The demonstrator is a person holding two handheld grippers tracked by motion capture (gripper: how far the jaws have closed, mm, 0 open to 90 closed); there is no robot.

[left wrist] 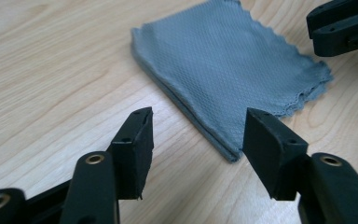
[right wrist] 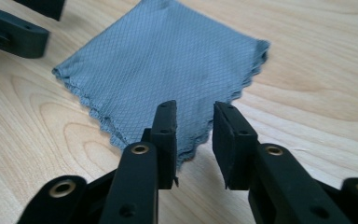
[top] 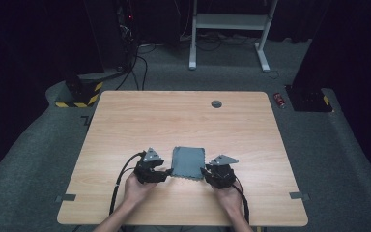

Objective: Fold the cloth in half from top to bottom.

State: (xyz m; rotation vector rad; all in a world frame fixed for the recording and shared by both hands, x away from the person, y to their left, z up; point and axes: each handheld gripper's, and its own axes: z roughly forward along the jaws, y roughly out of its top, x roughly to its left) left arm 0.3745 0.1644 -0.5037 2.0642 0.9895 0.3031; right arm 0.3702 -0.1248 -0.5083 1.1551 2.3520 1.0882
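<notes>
A folded grey cloth (top: 188, 163) with scalloped edges lies flat on the wooden table (top: 174, 121), near the front. My left gripper (top: 166, 173) sits at the cloth's near left corner. In the left gripper view it (left wrist: 200, 119) is open wide, with the folded corner of the cloth (left wrist: 223, 70) reaching in between the jaws. My right gripper (top: 205, 173) sits at the near right corner. In the right gripper view it (right wrist: 195, 109) is open with a narrower gap, and the cloth (right wrist: 163, 60) has its pointed corner lying just under the left jaw. Neither gripper holds anything.
A round grey grommet (top: 216, 104) is set in the table near its far edge. On the floor beyond stand a white desk frame (top: 229, 21), a yellow-and-black striped base (top: 79, 94) and a red can (top: 279, 100). Tape pieces (top: 298, 195) mark the table's front corners.
</notes>
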